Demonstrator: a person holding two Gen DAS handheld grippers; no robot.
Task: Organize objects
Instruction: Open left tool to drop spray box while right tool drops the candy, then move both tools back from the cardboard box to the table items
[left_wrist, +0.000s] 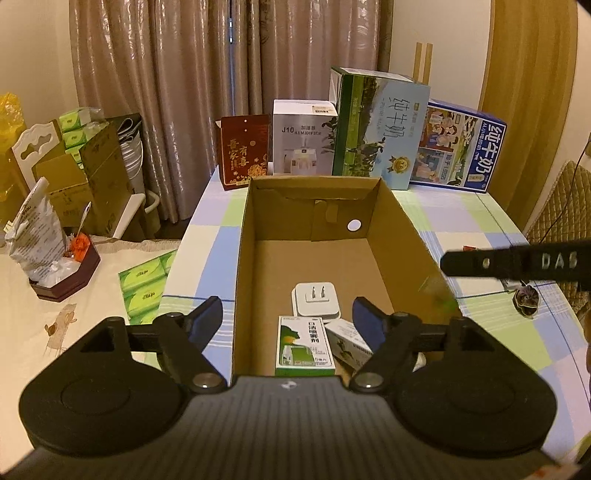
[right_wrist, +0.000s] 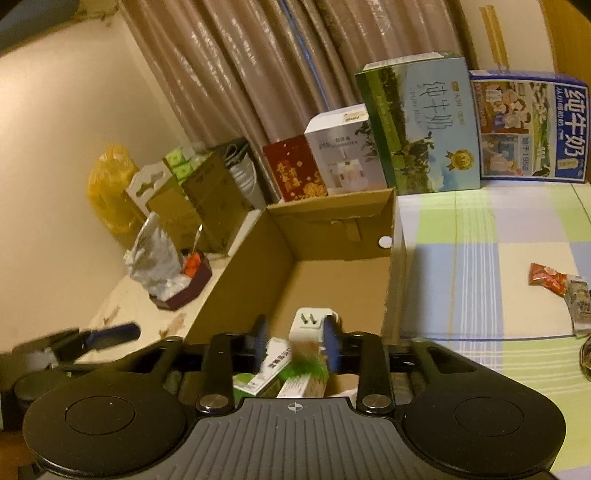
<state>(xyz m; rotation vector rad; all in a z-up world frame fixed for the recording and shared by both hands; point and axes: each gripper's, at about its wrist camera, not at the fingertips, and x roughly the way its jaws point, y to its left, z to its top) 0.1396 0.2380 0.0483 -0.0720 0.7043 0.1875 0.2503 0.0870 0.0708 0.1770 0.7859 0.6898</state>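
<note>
1. Cardboard box (left_wrist: 317, 236) sits open on the checked tablecloth (left_wrist: 491, 332), reaching from the cloth's near edge towards the row of cartons along its far edge.
2. On the box floor by its near wall lie a white plug adapter (left_wrist: 315, 299), a green-and-white carton (left_wrist: 303, 347) just in front of it, and a second small carton (left_wrist: 347, 345) tilted at that carton's right side.
3. Left gripper (left_wrist: 290, 319) hangs above the box's near end with its jaws spread wide and nothing between them; its left finger is over the box's left wall.
4. Right gripper (right_wrist: 295, 341) is over the same near end, jaws fairly narrow around a blurred green-and-tan thing (right_wrist: 308, 360); whether the pads touch it I cannot tell.
5. Along the far edge stand a red box (left_wrist: 243, 151), a white humidifier box (left_wrist: 304, 138), a tall green milk carton (left_wrist: 380, 129) and a blue milk carton (left_wrist: 458, 147).
6. A red snack packet (right_wrist: 550, 278) lies on the cloth near its right edge, well apart from the box.
</note>
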